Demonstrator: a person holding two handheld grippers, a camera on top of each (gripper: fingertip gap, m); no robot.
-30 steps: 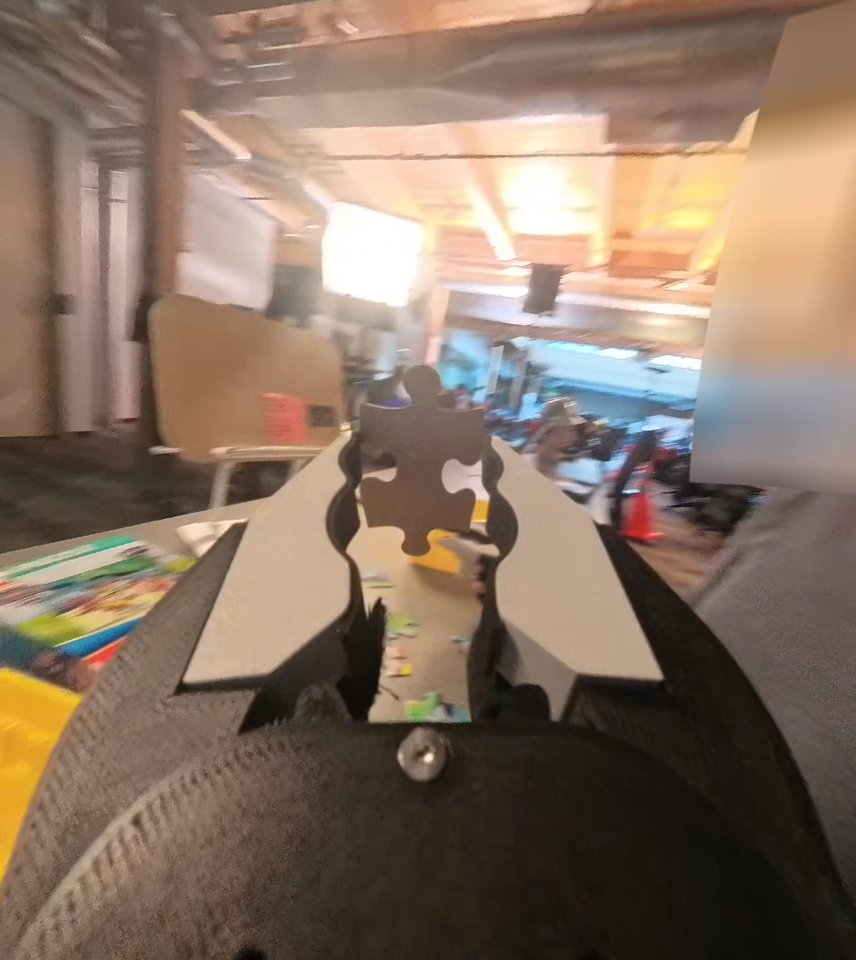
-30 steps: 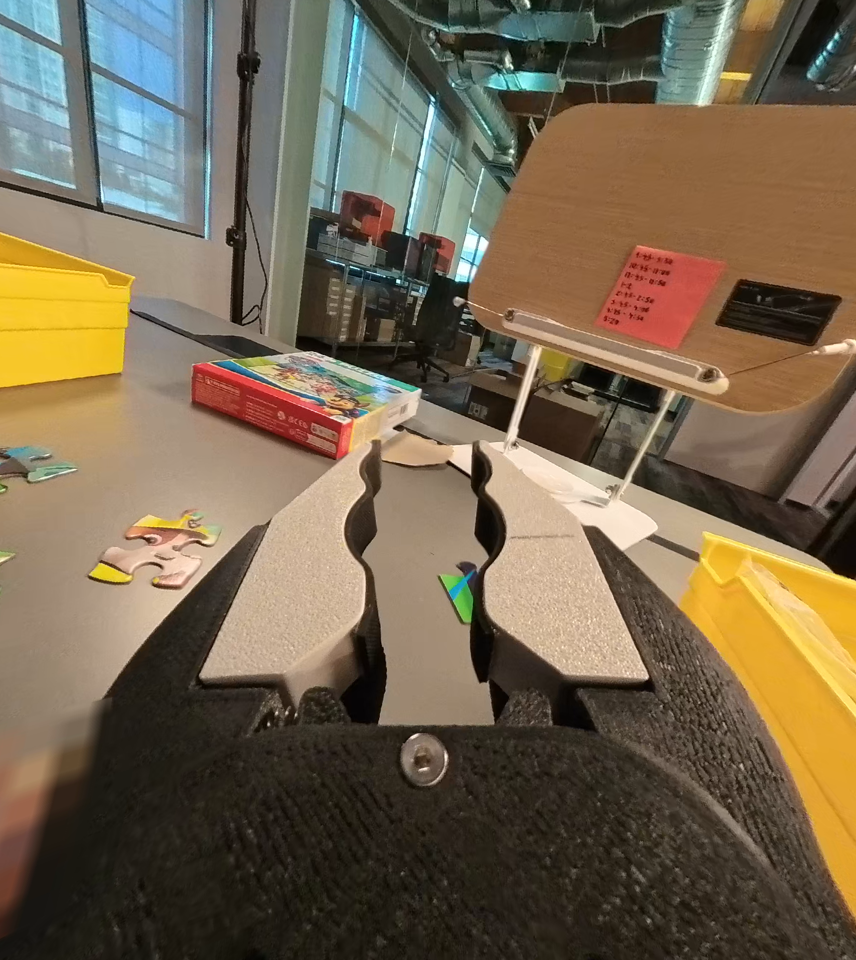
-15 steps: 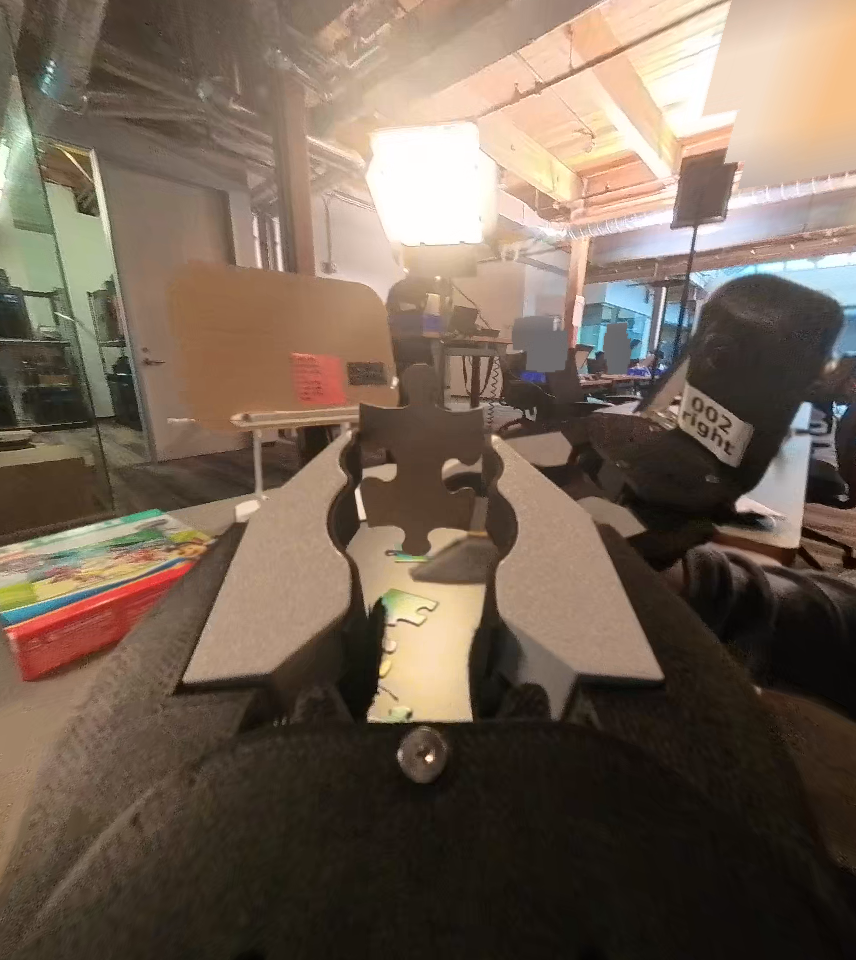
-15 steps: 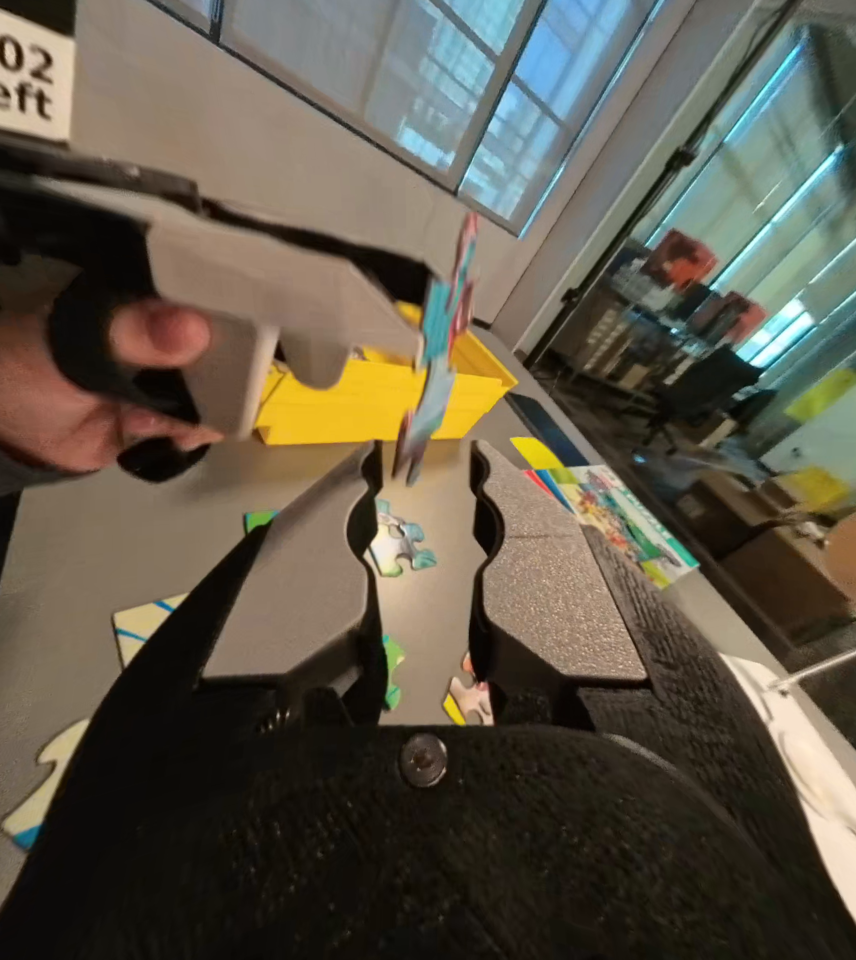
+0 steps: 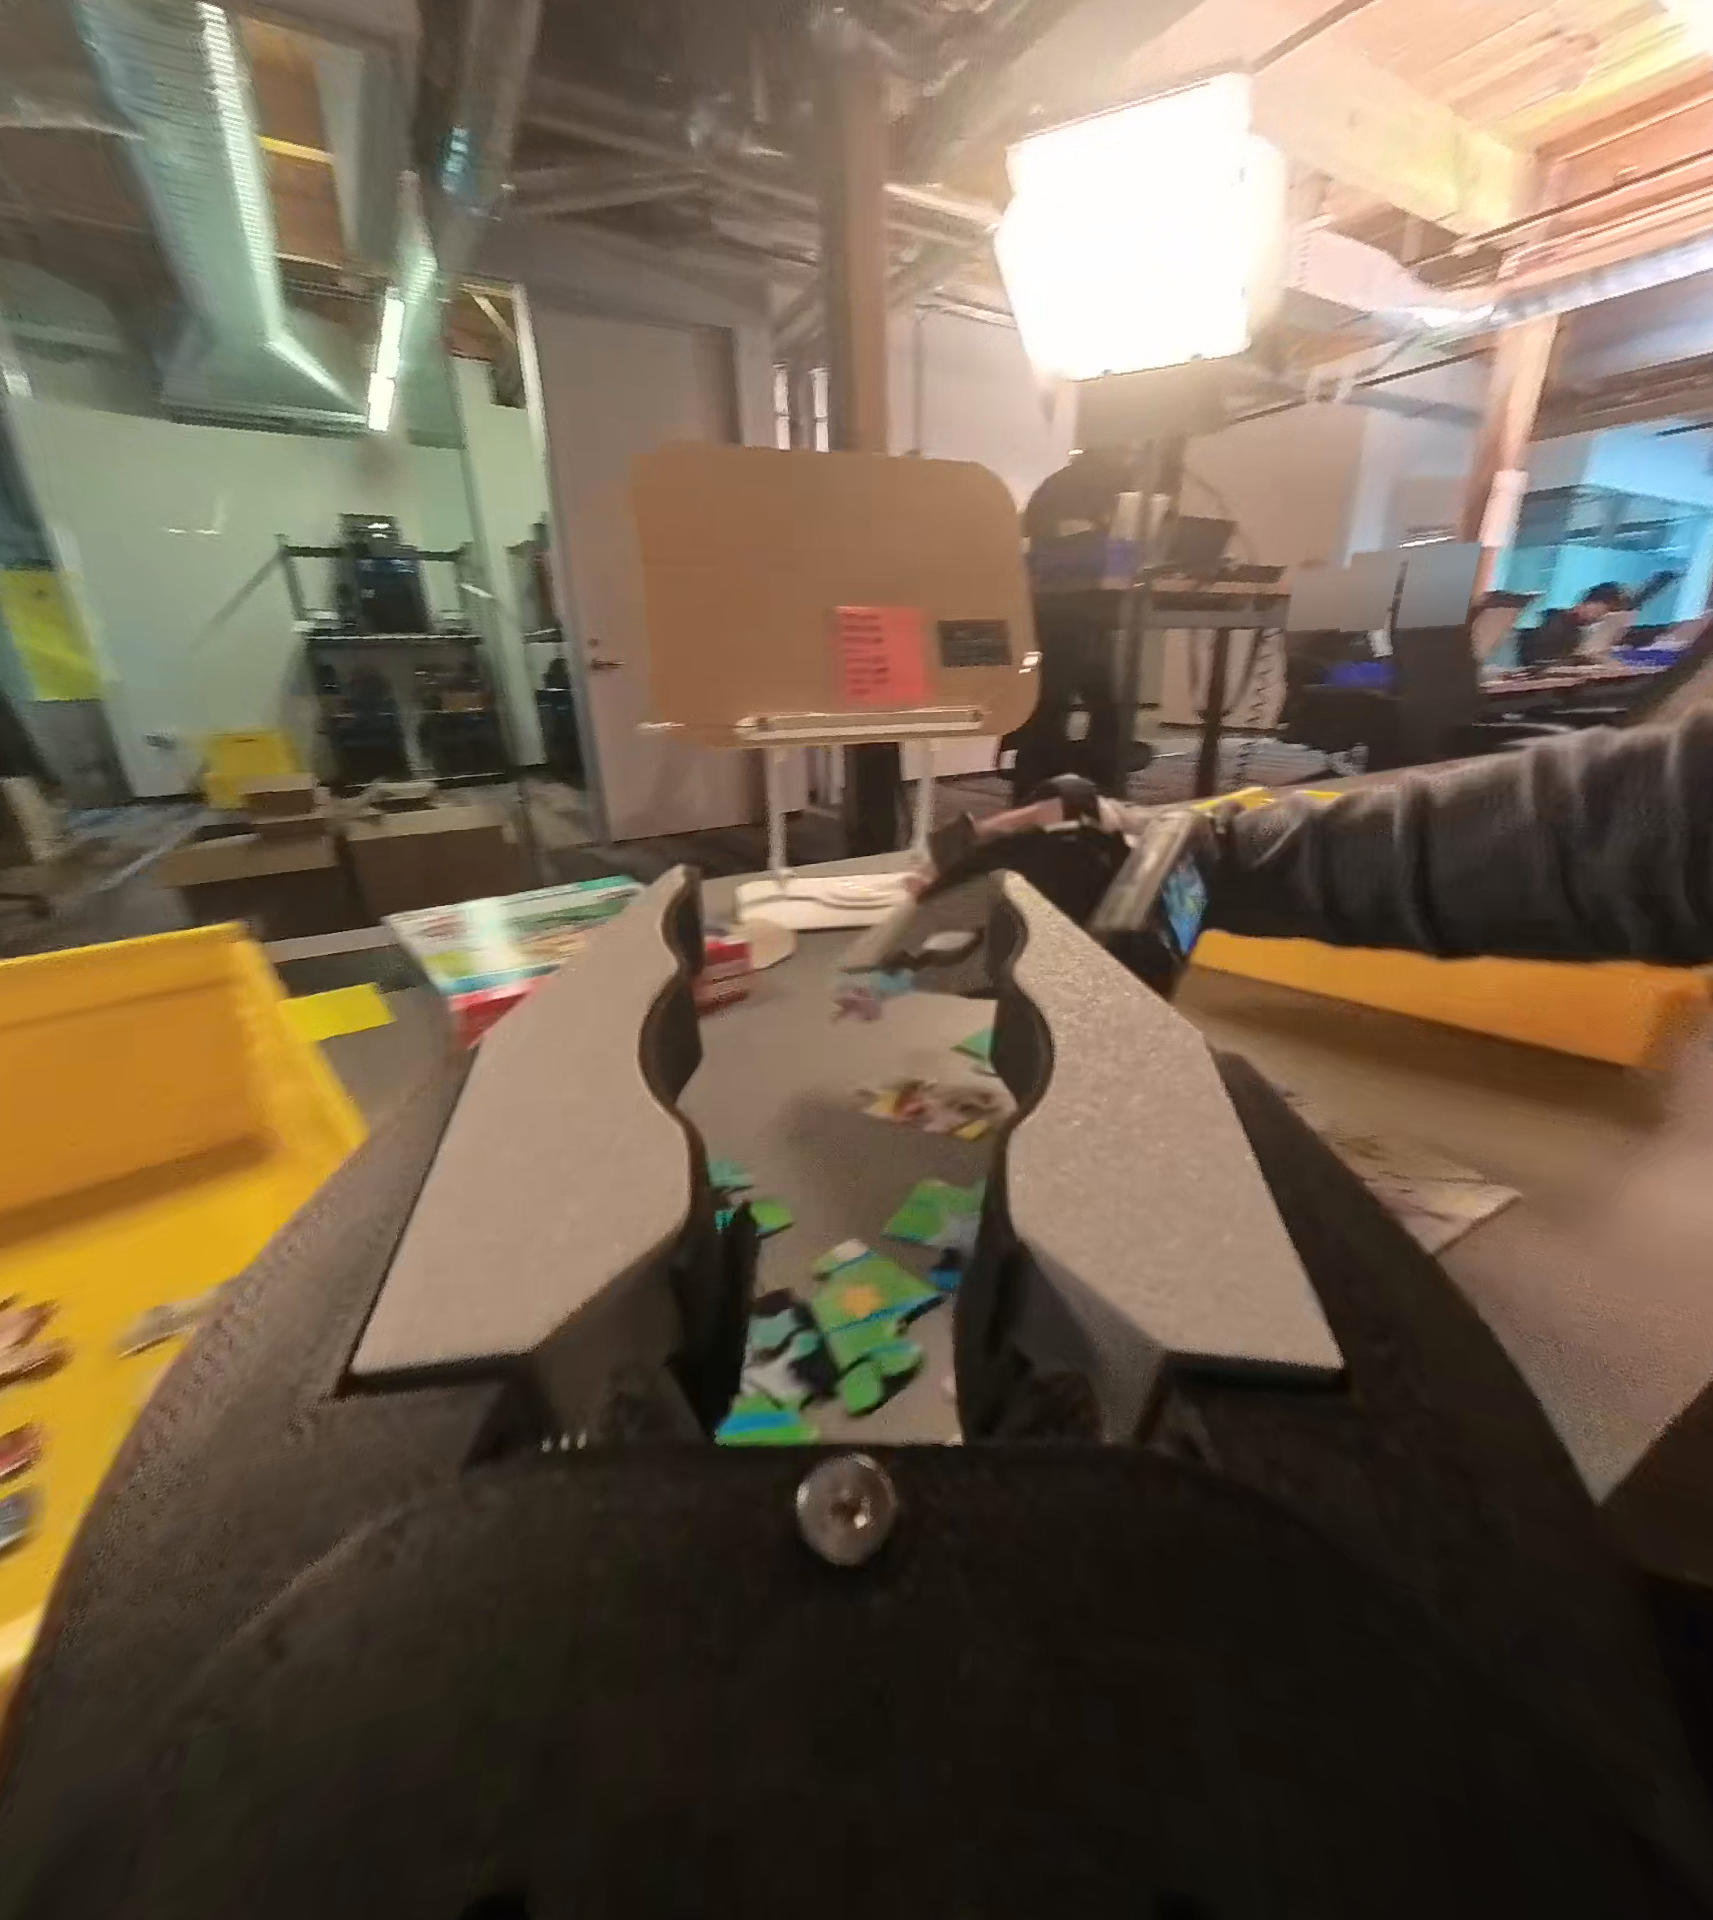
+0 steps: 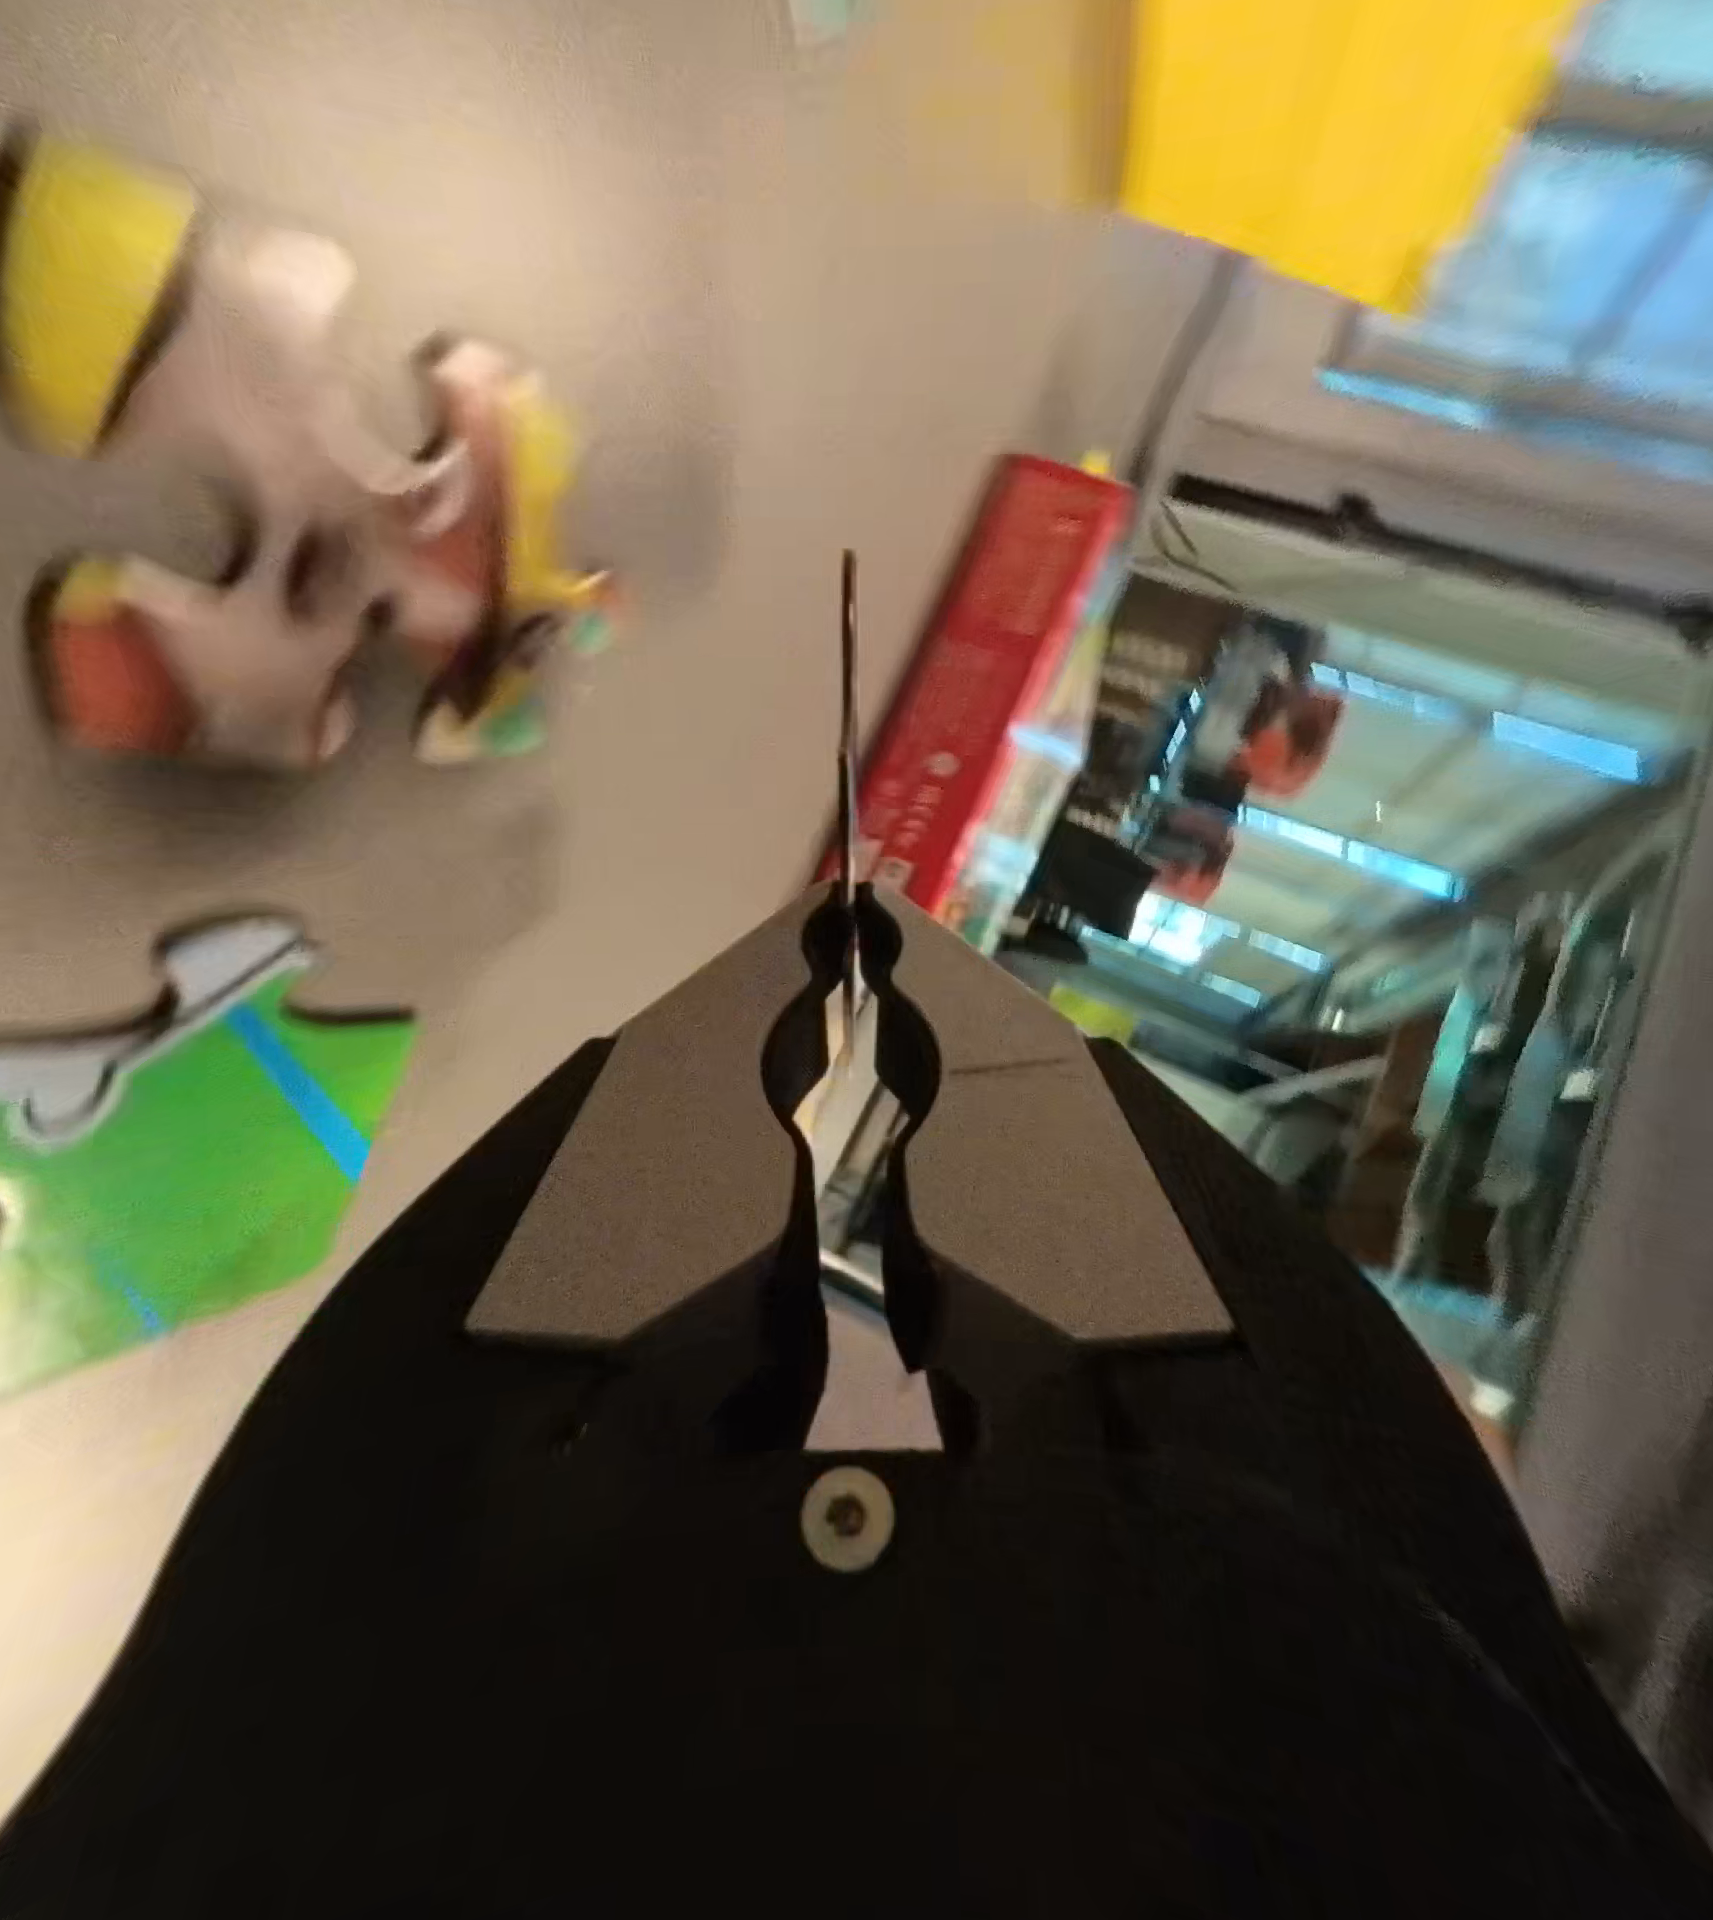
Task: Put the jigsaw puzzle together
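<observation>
Fingers (image 6: 945,997) of the right gripper (image 6: 850,904): pressed together on a thin puzzle piece (image 6: 847,727), seen edge-on as a dark sliver standing out past the tips; its printed face cannot be made out. Fingers (image 5: 561,1122) of the left gripper (image 5: 847,904): spread wide, nothing between them, held above the grey table (image 5: 1517,1122). Loose puzzle pieces: a green cluster (image 5: 852,1320) lies on the table under the left gripper, a mixed-colour piece (image 5: 925,1101) farther on; in the right wrist view a large green piece (image 6: 135,1153) and blurred yellow, orange and white pieces (image 6: 312,561) lie near the pinched one. Red puzzle box (image 6: 987,675): on the table just beyond the right gripper's tips, partly cut off by the left finger in the left wrist view. Yellow bin (image 5: 73,1091): left of the left gripper, holding blurred pieces. Second yellow bin (image 5: 1454,997): far right, low, partly hidden behind a grey sleeve (image 5: 1558,842). Wooden board on a stand (image 5: 821,592): at the table's far edge, bearing a red note and a dark label. Both views motion-blurred; the right view heavily tilted.
</observation>
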